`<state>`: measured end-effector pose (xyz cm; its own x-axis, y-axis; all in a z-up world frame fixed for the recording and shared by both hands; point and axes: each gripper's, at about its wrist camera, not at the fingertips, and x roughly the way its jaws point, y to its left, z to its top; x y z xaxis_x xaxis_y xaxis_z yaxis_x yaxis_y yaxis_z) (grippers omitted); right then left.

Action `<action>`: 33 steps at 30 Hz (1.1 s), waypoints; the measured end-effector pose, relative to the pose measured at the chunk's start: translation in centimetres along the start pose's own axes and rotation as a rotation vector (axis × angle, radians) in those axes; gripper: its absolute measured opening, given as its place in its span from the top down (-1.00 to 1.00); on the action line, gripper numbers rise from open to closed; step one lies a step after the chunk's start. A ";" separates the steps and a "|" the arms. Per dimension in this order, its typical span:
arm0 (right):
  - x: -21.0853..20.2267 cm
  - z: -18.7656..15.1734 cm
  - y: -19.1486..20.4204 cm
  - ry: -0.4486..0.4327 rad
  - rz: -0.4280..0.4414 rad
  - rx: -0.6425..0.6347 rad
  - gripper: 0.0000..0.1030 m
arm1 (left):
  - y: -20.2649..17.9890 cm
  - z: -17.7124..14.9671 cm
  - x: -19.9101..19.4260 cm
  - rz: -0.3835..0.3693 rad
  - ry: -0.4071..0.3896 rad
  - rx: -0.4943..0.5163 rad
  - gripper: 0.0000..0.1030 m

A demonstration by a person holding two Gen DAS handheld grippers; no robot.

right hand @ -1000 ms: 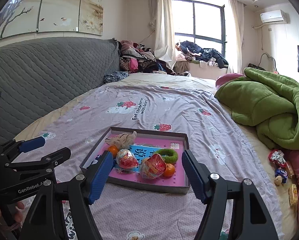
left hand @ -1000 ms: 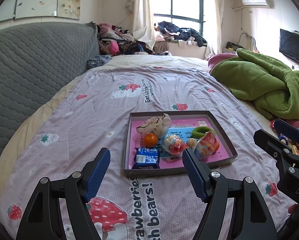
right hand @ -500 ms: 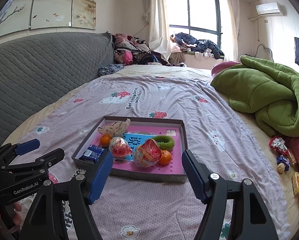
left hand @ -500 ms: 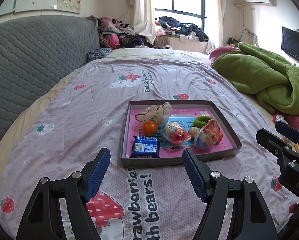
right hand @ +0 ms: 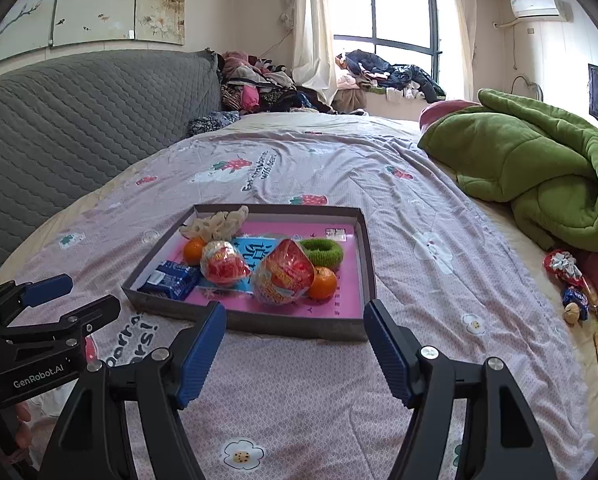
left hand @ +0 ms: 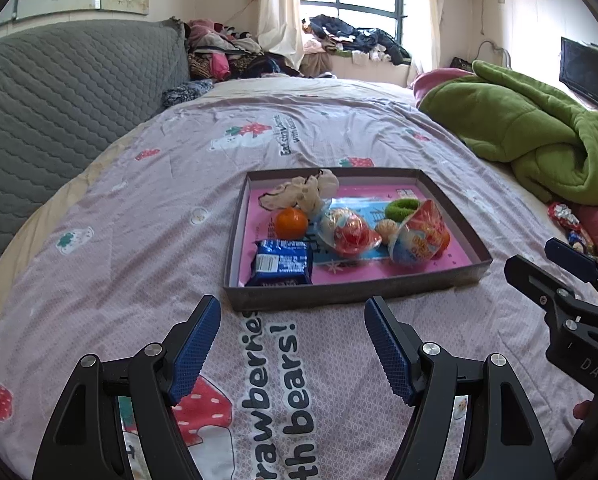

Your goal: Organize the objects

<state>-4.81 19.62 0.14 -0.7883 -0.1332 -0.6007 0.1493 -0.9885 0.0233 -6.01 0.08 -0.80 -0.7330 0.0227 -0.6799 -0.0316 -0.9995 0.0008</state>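
Observation:
A shallow grey box with a pink floor (left hand: 451,216) (right hand: 365,256) lies on the bed. In it are a blue snack packet (left hand: 281,263) (right hand: 171,280), two oranges (left hand: 291,222) (right hand: 323,282), two red foil snack bags (left hand: 421,236) (right hand: 285,272), a green hair tie (left hand: 401,208) (right hand: 323,254) and a cream scrunchie (left hand: 303,192) (right hand: 215,224). My left gripper (left hand: 293,346) is open and empty, just short of the box's near wall. My right gripper (right hand: 295,350) is open and empty, at the box's near wall.
A crumpled green blanket (left hand: 531,132) (right hand: 539,168) lies on the right of the bed. Loose wrapped sweets (right hand: 575,284) lie by the right edge. A grey quilted headboard (left hand: 59,100) runs along the left. Piled clothes (right hand: 259,88) sit at the far end.
Both grippers have moved forward toward the box, which now looks closer and larger. Both stay open and empty.

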 end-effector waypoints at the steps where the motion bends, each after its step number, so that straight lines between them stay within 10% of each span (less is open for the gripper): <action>1: 0.1 -0.2 0.0 0.001 0.000 0.001 -0.37 | 0.0 -0.2 0.2 0.001 0.002 0.002 -0.47; 33: 2.9 -3.9 -0.5 0.033 -0.025 -0.006 -0.38 | 0.1 -3.2 3.0 -0.017 0.000 -0.007 -0.47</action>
<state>-4.80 19.96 -4.74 -0.7715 -0.1064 -0.6273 0.1339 -0.9910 0.0034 -6.03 0.01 -5.17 -0.7321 0.0393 -0.6800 -0.0389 -0.9991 -0.0158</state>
